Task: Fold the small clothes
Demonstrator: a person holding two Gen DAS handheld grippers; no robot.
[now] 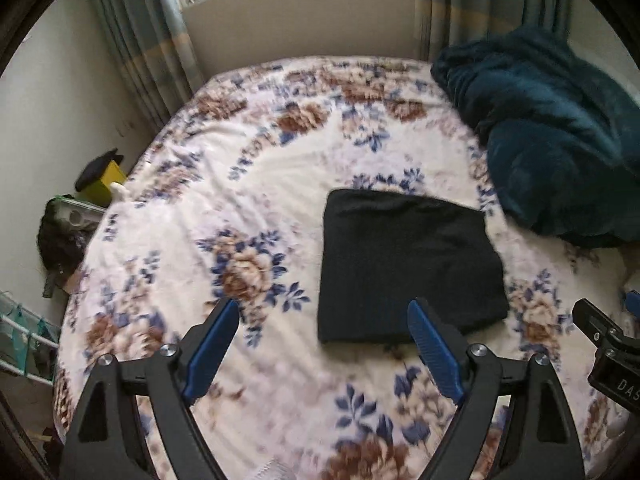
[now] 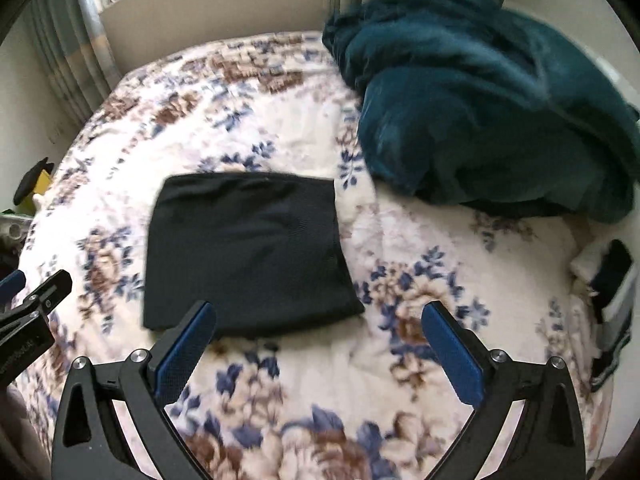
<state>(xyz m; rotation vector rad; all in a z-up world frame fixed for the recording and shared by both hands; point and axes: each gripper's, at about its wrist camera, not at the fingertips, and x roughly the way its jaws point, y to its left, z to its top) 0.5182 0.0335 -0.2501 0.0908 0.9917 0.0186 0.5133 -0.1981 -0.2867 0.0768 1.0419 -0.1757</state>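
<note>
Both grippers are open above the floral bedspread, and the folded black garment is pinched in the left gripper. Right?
Not quite. The left gripper is open and empty in the left wrist view; the folded black garment lies flat on the floral bedspread. The right gripper is open too.
</note>
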